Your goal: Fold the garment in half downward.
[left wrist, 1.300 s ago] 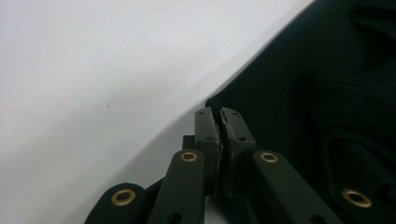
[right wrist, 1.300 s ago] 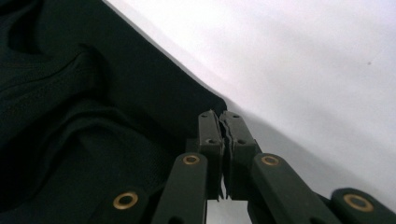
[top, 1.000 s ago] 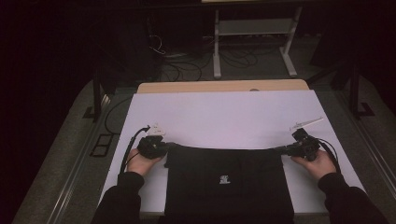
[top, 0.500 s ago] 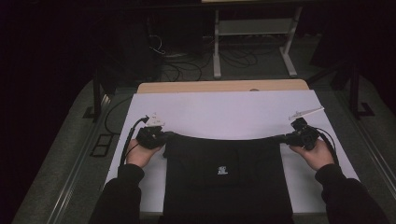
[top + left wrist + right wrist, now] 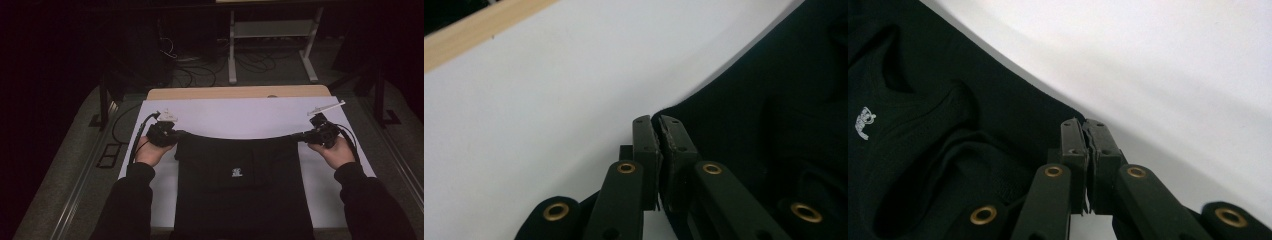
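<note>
Black garment (image 5: 240, 185) lies spread over the near half of the white worktop (image 5: 240, 117), its far edge stretched between the left claw (image 5: 176, 136) and right claw (image 5: 300, 136), each clamped on a corner.

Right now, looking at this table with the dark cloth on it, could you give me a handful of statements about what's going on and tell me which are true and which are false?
1. Each gripper pinches a far corner of the black garment. True: the left gripper and the right gripper are both shut on its edge.
2. The garment lies on a white sheet. True.
3. The garment is plain, with no marking. False: a small white logo sits near its middle.
4. The far edge between the grippers is bunched in a heap. False: it runs stretched in a shallow curve from one gripper to the other.
5. A bare wooden strip shows beyond the white sheet. True.
</note>
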